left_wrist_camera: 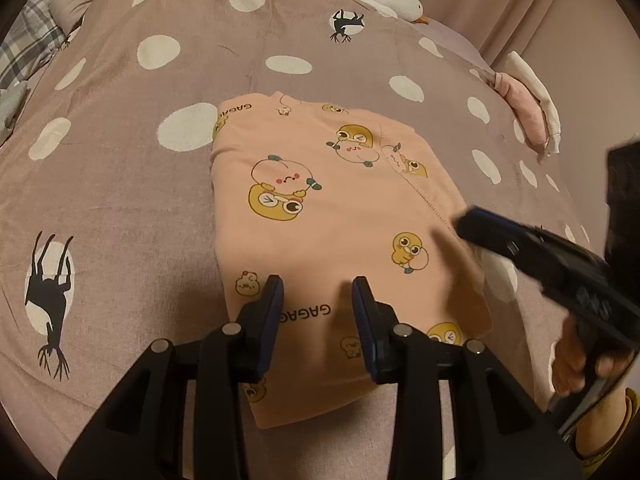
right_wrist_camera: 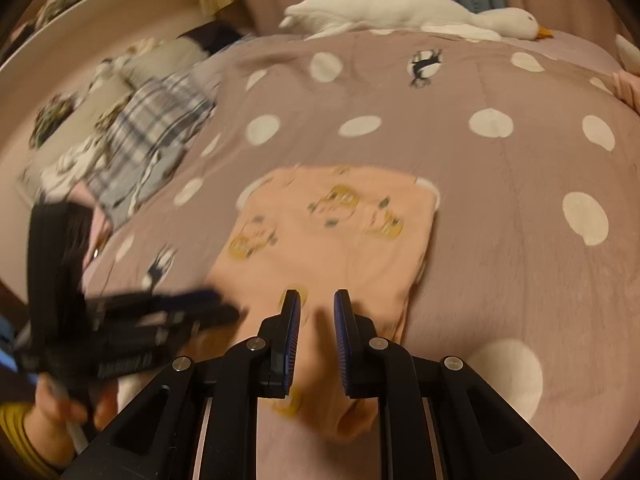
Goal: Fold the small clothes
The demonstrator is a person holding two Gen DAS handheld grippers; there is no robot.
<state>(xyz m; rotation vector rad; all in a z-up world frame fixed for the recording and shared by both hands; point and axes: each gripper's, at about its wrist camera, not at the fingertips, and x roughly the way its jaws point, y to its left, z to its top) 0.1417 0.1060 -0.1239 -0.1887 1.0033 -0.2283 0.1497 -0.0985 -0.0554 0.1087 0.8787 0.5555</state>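
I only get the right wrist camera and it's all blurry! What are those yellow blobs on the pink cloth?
Observer: The left wrist view is sharp. They are cartoon ducks printed on the folded peach garment.
Operator: Are there any words on it?
Observer: Yes, GAGA lettering sits near the garment's near edge.
Operator: Is the other gripper holding the cloth?
Observer: No. The left gripper hangs over the garment with its jaws apart and nothing pinched between them.
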